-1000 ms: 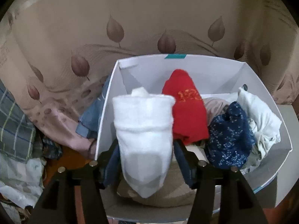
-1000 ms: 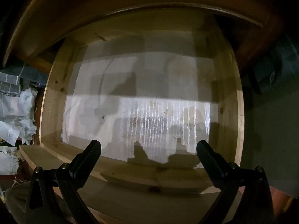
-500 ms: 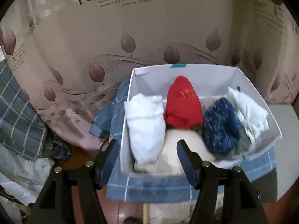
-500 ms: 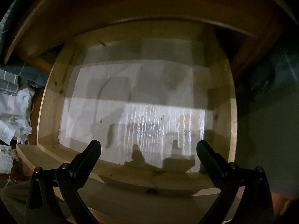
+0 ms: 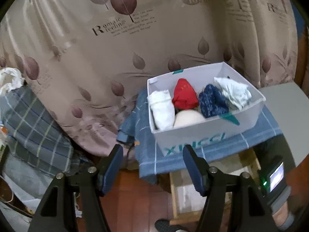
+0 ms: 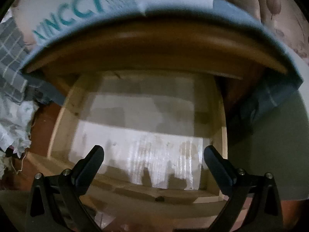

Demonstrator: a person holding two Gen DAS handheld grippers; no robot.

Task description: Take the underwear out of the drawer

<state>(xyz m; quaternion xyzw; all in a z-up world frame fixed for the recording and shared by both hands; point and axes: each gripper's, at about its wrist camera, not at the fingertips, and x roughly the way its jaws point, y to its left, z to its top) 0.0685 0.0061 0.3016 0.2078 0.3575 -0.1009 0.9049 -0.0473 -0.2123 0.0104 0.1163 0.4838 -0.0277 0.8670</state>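
A white box (image 5: 204, 133) with teal lettering stands on a blue checked cloth (image 5: 195, 154) over a wooden stand. In it lie a rolled white garment (image 5: 161, 108), a red one (image 5: 184, 96), a dark blue speckled one (image 5: 210, 102), a pale one (image 5: 233, 92) and a beige one (image 5: 188, 118). My left gripper (image 5: 151, 166) is open and empty, below and in front of the box. My right gripper (image 6: 153, 164) is open and empty over the open wooden drawer (image 6: 63, 112), whose white lined bottom (image 6: 139, 133) holds nothing. The box also shows in the right wrist view (image 6: 92, 2).
A beige curtain with leaf prints (image 5: 135, 34) hangs behind the box. A grey plaid cloth (image 5: 36, 123) lies at the left, with white crumpled cloth (image 6: 13, 127) near the drawer's left side. A small lit screen (image 5: 276, 176) sits at the lower right. The floor (image 5: 135, 203) is red-brown.
My left gripper let go of the white roll, which stays in the box, and pulled back and down. My right gripper has pulled back from the drawer, so the stand top and box show.
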